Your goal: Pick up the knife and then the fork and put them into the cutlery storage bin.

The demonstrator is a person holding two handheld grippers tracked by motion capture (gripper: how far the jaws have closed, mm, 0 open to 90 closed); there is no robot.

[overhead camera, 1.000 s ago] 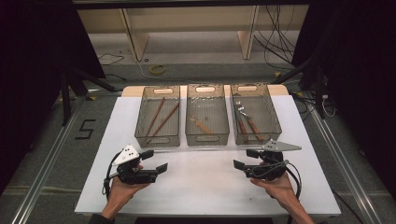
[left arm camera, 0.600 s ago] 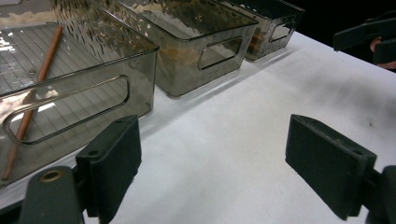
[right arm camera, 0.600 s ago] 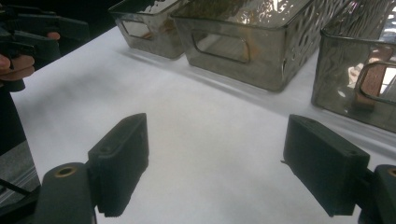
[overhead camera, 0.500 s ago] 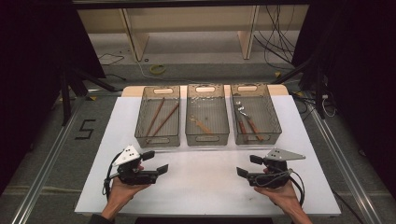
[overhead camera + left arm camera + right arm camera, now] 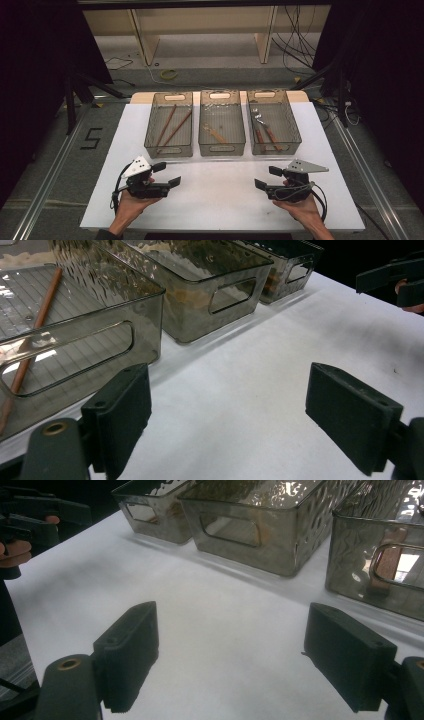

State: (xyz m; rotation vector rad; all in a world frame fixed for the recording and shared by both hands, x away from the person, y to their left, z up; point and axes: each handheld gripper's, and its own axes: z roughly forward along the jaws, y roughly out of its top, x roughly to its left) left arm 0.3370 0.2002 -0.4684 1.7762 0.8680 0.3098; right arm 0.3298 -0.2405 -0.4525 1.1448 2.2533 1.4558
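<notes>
Three smoky clear bins stand in a row at the back of the white table point(image 5: 220, 200). The left bin point(image 5: 169, 125) holds two brown sticks point(image 5: 170, 127). A wooden utensil point(image 5: 216, 134) lies in the middle bin point(image 5: 222, 122). Cutlery with brown handles point(image 5: 264, 131) rests in the right bin point(image 5: 273, 121). My left gripper point(image 5: 167, 174) hovers near the front left, open and empty, its jaws wide apart over bare tabletop point(image 5: 227, 425). The right gripper point(image 5: 266, 177) is at the front right, also open with nothing between its pads point(image 5: 230, 655). Each faces the other across the table.
The bins' handle cut-outs face me point(image 5: 75, 350) point(image 5: 230, 530). The other gripper shows far off in each gripper view point(image 5: 395, 277) point(image 5: 35, 515). Dark stands and cables point(image 5: 295, 55) sit on the floor beyond the table, with wooden shelf legs point(image 5: 142, 40) behind.
My right gripper has drawn back toward the table's near edge and slightly right. The left gripper has stayed where it was. Both remain open.
</notes>
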